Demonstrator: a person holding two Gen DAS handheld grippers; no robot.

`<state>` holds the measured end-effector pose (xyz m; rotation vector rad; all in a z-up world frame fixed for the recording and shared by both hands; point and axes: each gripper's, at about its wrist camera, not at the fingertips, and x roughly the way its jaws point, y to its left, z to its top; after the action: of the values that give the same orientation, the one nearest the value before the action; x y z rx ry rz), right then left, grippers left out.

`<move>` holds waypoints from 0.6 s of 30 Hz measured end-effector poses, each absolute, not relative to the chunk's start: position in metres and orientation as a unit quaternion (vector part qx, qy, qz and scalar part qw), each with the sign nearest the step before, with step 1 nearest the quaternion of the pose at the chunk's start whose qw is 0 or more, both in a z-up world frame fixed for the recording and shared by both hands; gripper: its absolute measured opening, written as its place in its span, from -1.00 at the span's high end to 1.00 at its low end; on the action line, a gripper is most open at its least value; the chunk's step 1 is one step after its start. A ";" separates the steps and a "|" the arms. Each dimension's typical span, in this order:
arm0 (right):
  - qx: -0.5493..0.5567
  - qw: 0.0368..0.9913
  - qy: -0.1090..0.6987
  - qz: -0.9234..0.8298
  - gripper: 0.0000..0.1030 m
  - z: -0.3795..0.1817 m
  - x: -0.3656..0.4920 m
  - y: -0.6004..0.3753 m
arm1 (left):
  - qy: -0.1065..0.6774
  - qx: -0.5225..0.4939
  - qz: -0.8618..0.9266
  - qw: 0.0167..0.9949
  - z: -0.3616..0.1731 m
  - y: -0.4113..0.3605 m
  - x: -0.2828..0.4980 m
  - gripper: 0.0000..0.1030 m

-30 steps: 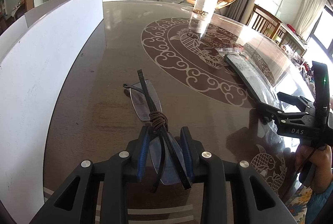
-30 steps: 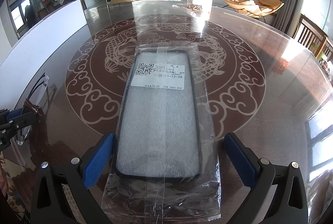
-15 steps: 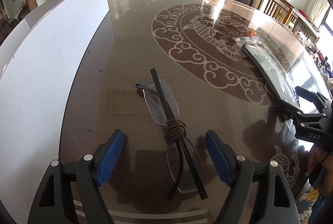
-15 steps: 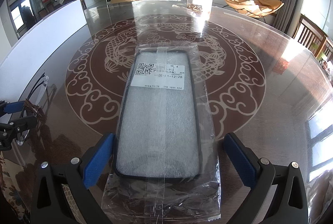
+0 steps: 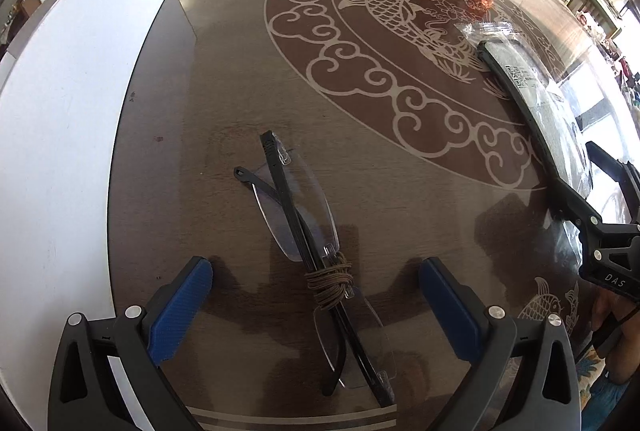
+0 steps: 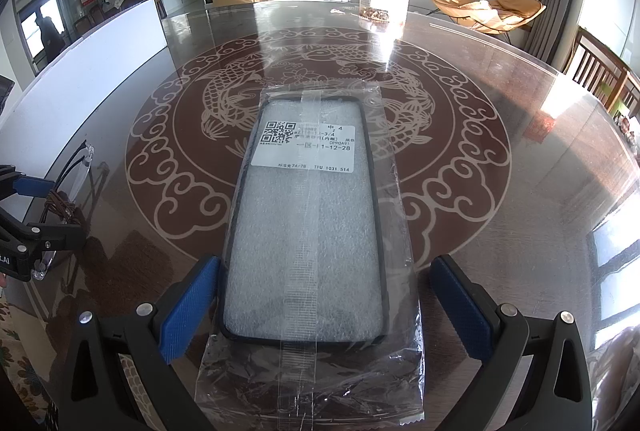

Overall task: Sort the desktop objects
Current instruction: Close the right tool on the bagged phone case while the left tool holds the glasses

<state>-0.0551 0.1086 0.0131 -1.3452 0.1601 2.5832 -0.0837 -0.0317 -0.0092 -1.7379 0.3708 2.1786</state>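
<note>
Blue-padded left gripper points steeply down, jaws just opened wide astride the untouched glasses; right gripper straddles the phone case, released.

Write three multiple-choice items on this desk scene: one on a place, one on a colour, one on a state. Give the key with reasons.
1. Where do the glasses lie?
A. inside the clear jar
B. on the table, between the left gripper's fingers
C. on top of the phone case

2. What colour are the gripper pads?
A. blue
B. red
C. yellow

3. How does the right gripper stand toward the phone case?
A. shut on it
B. open, a finger on each side
C. lifting it off the table

Key:
1 B: they rest flat on the table between the open left gripper, whose jaws have just been opening.
2 A: all pads show blue.
3 B: gaps show beside the bagged case.
</note>
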 end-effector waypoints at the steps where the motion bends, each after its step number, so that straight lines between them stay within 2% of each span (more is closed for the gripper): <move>1: -0.458 0.112 0.055 0.880 -1.00 0.013 -0.055 0.109 | 0.131 -0.613 0.761 0.164 -0.009 -0.031 -0.086 -1.00; 6: -0.458 0.112 0.054 0.880 -1.00 0.013 -0.055 0.109 | 0.130 -0.581 0.784 0.173 -0.007 -0.033 -0.088 -0.96; 7: -0.458 0.112 0.054 0.880 -1.00 0.013 -0.055 0.109 | 0.131 -0.571 0.790 0.179 -0.005 -0.034 -0.086 -0.78; 8: -0.459 0.112 0.054 0.880 -1.00 0.013 -0.055 0.109 | 0.131 -0.563 0.796 0.182 -0.001 -0.034 -0.084 -0.47; 9: -0.459 0.112 0.054 0.880 -1.00 0.013 -0.055 0.109 | 0.132 -0.555 0.800 0.186 0.002 -0.033 -0.082 -0.27; 10: -0.460 0.111 0.054 0.879 -1.00 0.013 -0.055 0.109 | 0.133 -0.551 0.802 0.189 0.005 -0.032 -0.084 0.19; 11: -0.466 0.107 0.053 0.877 -1.00 0.013 -0.057 0.110 | 0.132 -0.550 0.801 0.194 0.007 -0.032 -0.083 0.44; 14: -0.525 0.073 0.060 0.846 -1.00 0.017 -0.075 0.119 | 0.139 -0.543 0.803 0.202 0.006 -0.034 -0.077 0.46; 18: -0.577 0.041 0.152 0.801 -1.00 0.024 -0.099 0.145 | 0.124 -0.539 0.806 0.210 0.007 -0.040 -0.069 0.46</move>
<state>-0.0988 0.1446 0.0239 -1.7676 0.4643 2.4548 -0.0690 -0.0403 0.0069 -1.4990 0.3453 2.2404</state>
